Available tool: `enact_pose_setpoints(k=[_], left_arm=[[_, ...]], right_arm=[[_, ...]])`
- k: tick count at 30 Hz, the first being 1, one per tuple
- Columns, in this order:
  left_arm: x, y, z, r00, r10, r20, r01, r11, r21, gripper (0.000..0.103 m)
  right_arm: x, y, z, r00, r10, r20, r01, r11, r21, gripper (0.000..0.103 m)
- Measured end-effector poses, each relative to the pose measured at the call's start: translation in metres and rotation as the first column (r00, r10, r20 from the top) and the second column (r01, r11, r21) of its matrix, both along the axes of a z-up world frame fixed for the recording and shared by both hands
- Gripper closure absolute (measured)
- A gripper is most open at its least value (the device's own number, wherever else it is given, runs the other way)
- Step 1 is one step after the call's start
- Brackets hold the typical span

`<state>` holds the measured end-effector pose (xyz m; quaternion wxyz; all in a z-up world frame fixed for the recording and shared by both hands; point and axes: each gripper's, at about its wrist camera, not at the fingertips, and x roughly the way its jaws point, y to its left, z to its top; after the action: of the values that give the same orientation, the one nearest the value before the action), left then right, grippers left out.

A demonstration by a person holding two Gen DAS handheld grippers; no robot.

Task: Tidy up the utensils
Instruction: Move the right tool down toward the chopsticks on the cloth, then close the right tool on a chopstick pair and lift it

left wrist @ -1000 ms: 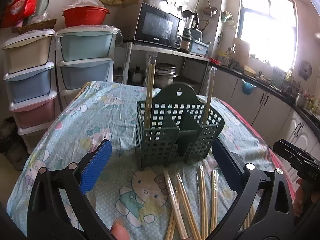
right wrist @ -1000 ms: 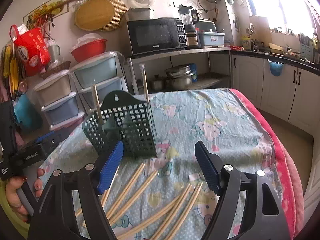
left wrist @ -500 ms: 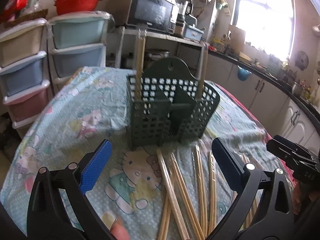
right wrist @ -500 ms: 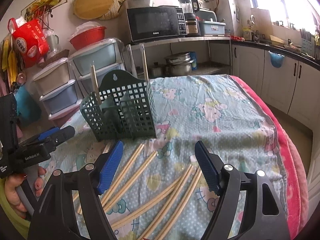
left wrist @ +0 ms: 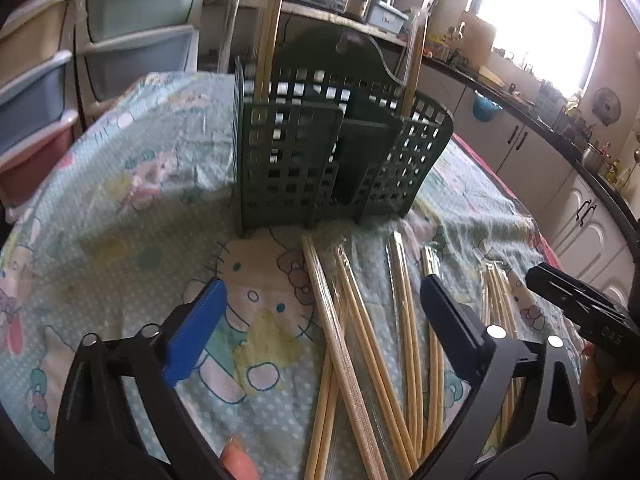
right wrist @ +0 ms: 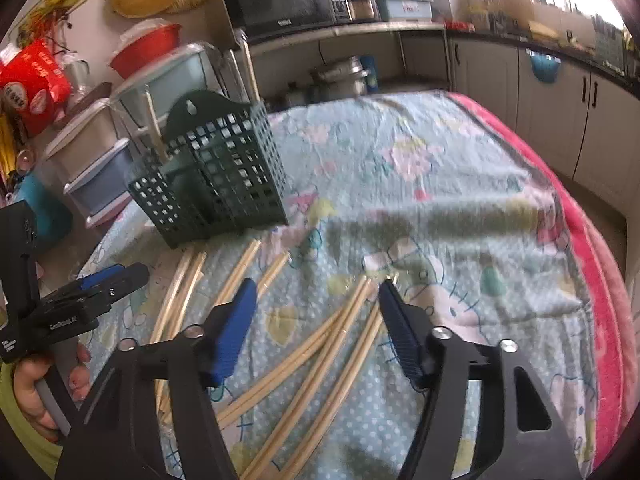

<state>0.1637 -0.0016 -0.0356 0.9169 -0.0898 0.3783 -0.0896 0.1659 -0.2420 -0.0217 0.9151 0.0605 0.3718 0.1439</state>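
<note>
Chopsticks [left wrist: 352, 344] lay loose on the table [left wrist: 120, 208] in a fan of roughly ten pale wooden sticks; overlap kept the exact count uncertain. The left gripper [left wrist: 320, 320] hung just over the middle of that fan, its jaws wide though they had just been narrowing a little, with several sticks lying below the gap and neither pad touching any. The right gripper [right wrist: 316, 324] stood over the sticks at the other end of the spread, its jaws about half open and just closing, also around sticks [right wrist: 320, 352] but not yet pressing them. Just beyond the tips stood one dark green lattice utensil holder [left wrist: 328, 160], upright, divided into compartments: two chopsticks [left wrist: 268, 32] stood in its rear left section and one chopstick [left wrist: 414, 68] in the rear right. The front compartments looked empty. The table wore a pale blue cartoon-cat cloth [right wrist: 400, 184].
</note>
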Motion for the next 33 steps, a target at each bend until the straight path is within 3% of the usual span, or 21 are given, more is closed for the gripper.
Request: enact_pose_setpoints(k=[7, 13, 19, 24, 27, 33], left_arm=[[0.013, 0.003, -0.014, 0.997, -0.018, -0.076, 0.014, 0.998, -0.057, 0.035], [0.031, 0.009, -0.022, 0.99, -0.017, -0.138, 0.006, 0.997, -0.081, 0.039], [0.047, 0.011, -0.029, 0.983, -0.016, -0.181, 0.0, 0.996, -0.089, 0.044], [0.059, 0.008, -0.03, 0.981, -0.012, -0.192, -0.004, 0.997, -0.08, 0.045], [0.066, 0.006, -0.03, 0.98, -0.005, -0.197, -0.01, 0.997, -0.075, 0.046], [0.075, 0.007, -0.031, 0.979, 0.017, -0.202, -0.03, 0.998, -0.059, 0.062]], right_arm=[[0.023, -0.001, -0.02, 0.994, -0.014, -0.109, 0.013, 1.0, -0.006, 0.059], [0.041, -0.003, -0.03, 0.987, -0.029, -0.155, 0.027, 0.999, -0.019, 0.063], [0.055, -0.005, -0.032, 0.984, -0.046, -0.171, 0.041, 0.999, -0.028, 0.069], [0.062, -0.008, -0.034, 0.982, -0.053, -0.181, 0.046, 0.998, -0.043, 0.084], [0.062, -0.01, -0.036, 0.981, -0.053, -0.185, 0.049, 0.998, -0.028, 0.086], [0.057, -0.018, -0.029, 0.984, -0.058, -0.171, 0.061, 0.998, 0.01, 0.088]])
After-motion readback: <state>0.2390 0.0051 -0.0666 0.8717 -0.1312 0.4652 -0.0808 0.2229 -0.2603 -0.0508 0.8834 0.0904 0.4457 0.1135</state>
